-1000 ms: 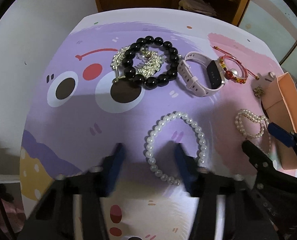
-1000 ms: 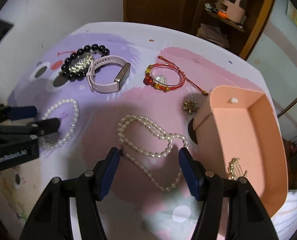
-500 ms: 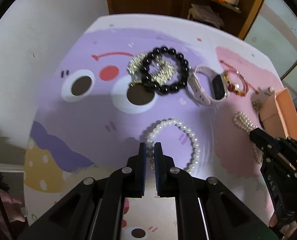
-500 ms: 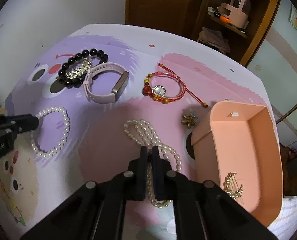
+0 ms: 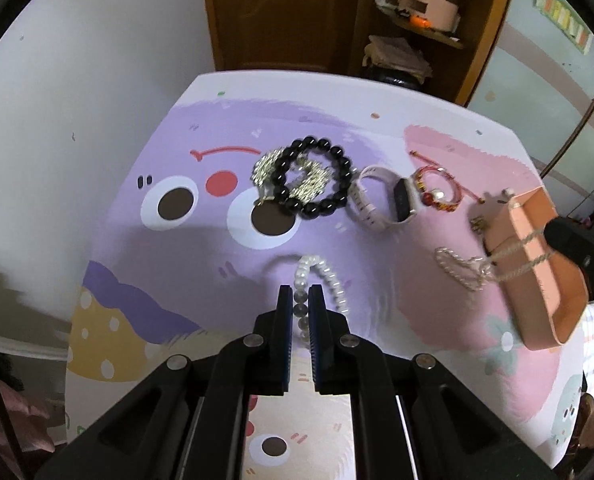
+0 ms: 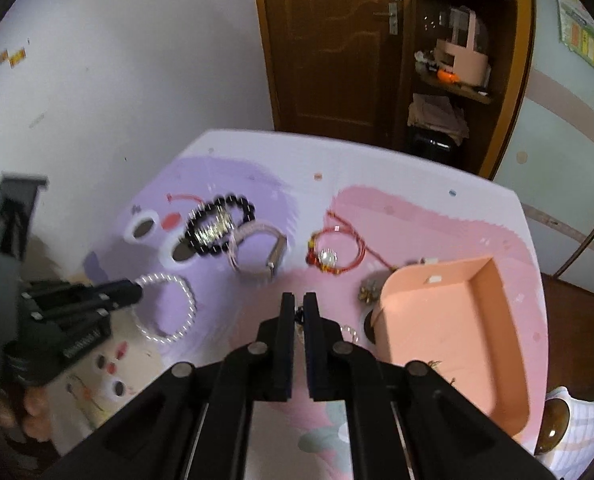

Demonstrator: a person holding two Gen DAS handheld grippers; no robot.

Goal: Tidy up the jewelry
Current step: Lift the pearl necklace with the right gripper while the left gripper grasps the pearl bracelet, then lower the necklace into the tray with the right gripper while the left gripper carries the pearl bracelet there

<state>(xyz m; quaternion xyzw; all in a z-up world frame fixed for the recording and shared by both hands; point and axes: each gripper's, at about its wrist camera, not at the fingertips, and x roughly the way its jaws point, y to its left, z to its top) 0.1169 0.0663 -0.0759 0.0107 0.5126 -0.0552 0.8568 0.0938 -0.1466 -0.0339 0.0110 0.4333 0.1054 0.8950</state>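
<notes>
Both pickups are in hand: the left gripper [image 5: 301, 303] clamps the pearl bracelet [image 5: 324, 276], the right gripper [image 6: 299, 307] pinches the pearl necklace [image 5: 463, 268], so next each needs carrying over the pink tray [image 6: 493, 288]

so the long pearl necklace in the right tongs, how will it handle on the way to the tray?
Probably floppy: the pearl necklace hangs in slack loops from the right tongs, draped across the pink tray wall. Its trailing loop may drag or snag on that wall. It looks light, and the shut tongs seem to hold it.
</notes>
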